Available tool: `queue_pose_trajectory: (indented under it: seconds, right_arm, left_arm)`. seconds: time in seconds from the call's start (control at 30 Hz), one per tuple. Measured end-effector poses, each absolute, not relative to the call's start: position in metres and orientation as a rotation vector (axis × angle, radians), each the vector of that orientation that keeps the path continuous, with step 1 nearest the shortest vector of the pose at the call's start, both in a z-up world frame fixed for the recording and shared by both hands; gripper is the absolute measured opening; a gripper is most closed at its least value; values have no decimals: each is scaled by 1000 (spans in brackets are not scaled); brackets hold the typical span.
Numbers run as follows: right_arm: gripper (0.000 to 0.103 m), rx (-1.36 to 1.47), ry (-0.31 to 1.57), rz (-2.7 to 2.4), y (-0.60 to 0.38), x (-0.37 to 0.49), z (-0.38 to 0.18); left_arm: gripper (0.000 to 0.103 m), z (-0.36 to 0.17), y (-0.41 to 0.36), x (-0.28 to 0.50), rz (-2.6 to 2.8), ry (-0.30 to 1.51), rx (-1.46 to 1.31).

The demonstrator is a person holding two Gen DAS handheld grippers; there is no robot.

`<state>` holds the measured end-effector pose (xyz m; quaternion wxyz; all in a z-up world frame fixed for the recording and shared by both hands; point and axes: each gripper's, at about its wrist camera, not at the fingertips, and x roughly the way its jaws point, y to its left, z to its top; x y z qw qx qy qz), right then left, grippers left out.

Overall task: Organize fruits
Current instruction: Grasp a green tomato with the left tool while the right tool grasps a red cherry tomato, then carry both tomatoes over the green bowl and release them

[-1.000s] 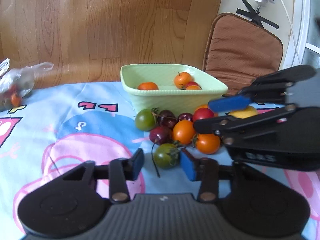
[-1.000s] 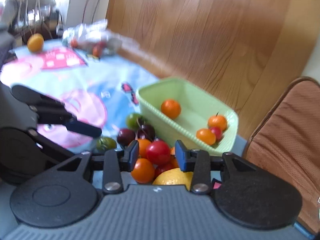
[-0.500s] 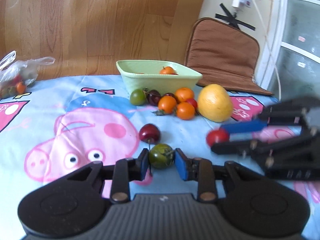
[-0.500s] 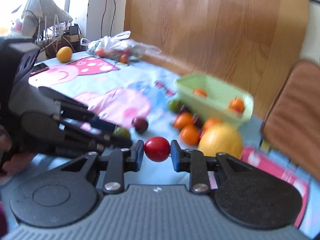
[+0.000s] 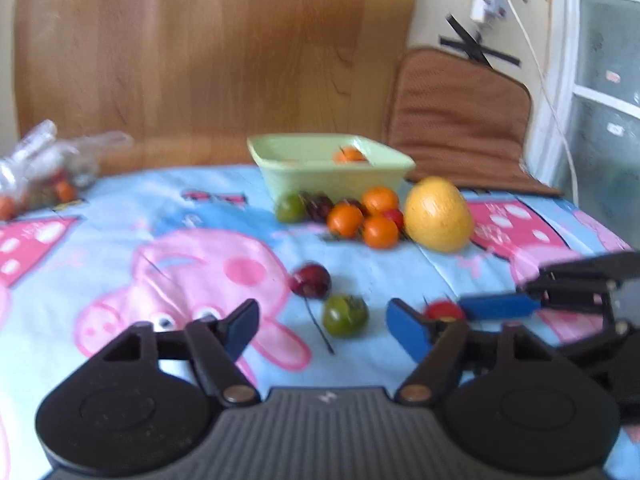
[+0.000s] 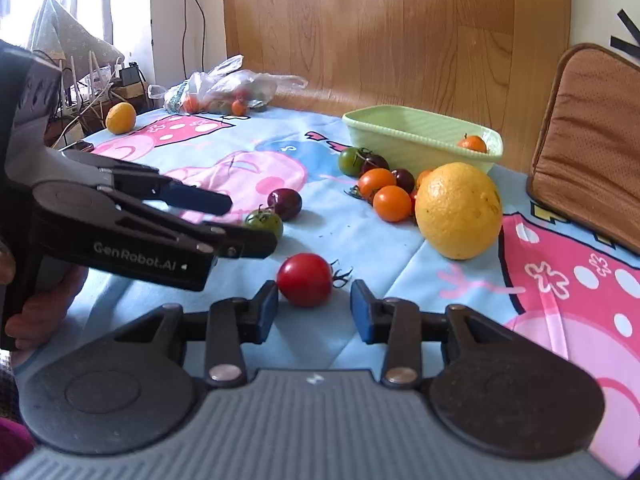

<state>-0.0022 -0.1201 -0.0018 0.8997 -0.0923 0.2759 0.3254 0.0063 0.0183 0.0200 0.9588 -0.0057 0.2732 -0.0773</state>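
The red tomato [image 6: 305, 279], round, glossy and stemmed, is lying on the cartoon-printed tablecloth [image 6: 360, 240] between the right gripper's [image 6: 314, 310] wide-spread fingers, while the left gripper [image 5: 322, 326] is gaping around a green tomato [image 5: 345, 315].

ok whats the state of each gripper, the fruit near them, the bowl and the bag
left gripper: open, holds nothing
right gripper: open, holds nothing
green tomato: free on the cloth
red tomato: free on the cloth, on its side
dark cherry: loose on the cloth
green bowl: upright, holds an orange fruit
plastic bag: lying crumpled, fruit inside
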Motion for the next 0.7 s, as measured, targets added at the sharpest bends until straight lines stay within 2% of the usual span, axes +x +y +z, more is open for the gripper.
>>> queue_pose_trajectory:
  seconds: [0.13,0.2,0.4,0.43,0.5,0.67,0.7]
  right_arm:
    - [46,-170,561,675,-123,-2,-6]
    - [46,-151,552,676,-126,-2,-7]
    - [46,-92,560,672,-132,0,-7]
    - [46,-84,561,673,-133,0,-7]
    - [46,-74,563,677,-134,0,-7]
    - [46,-66,565,680,-135,0,-7]
    - [39,-70,562,679,-135,0,-7]
  left_arm:
    - [68,31,6,0,-232,470,88]
    - [58,30,-1,4,-301,485,130]
    - [51,19,3,25,-332,575,139]
    - [39,16,5,27,-340,600,126]
    - [28,11,10,28,-351,625,106]
    - [27,10,13,20,-365,615,98]
    - [27,11,14,19,-363,614,89]
